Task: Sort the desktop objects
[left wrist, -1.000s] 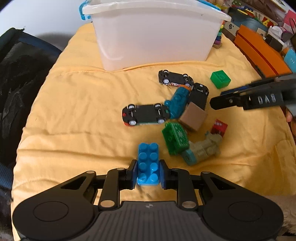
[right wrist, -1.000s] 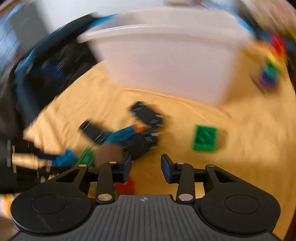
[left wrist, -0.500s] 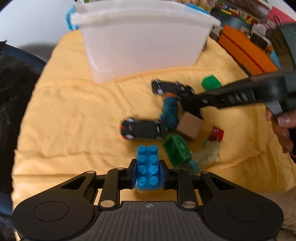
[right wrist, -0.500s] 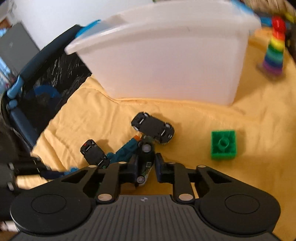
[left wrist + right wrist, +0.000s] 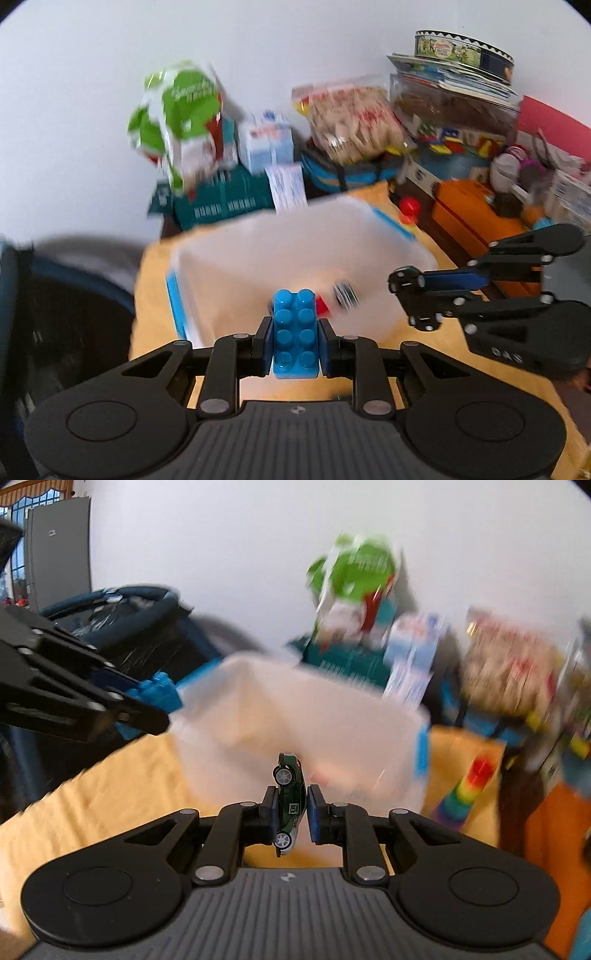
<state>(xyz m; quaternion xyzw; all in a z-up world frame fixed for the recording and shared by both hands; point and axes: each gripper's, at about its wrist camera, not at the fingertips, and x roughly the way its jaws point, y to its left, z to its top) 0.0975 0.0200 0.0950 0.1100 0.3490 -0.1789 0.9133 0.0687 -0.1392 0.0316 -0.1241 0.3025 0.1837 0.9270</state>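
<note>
My left gripper (image 5: 294, 341) is shut on a blue building brick (image 5: 295, 334), held in the air just before the near rim of the white plastic bin (image 5: 391, 236). The brick also shows in the right wrist view (image 5: 159, 696). My right gripper (image 5: 290, 810) is shut on a dark green toy car (image 5: 289, 801), held on its side, nose up, in front of the bin (image 5: 332, 709). The right gripper also shows in the left wrist view (image 5: 410, 295), to the right of the bin. A red piece and a wheel (image 5: 345, 295) show blurred behind the brick.
The bin stands on a yellow cloth (image 5: 110, 782). A rainbow stacking toy (image 5: 469, 786) stands to the bin's right. Behind the bin are boxes, snack bags (image 5: 351, 122) and an orange case (image 5: 469, 218). A dark mesh chair (image 5: 122, 627) is at the left.
Both grippers have risen from the cloth to the bin's rim. The left still holds the blue brick. The right closed on the green car and lifted it.
</note>
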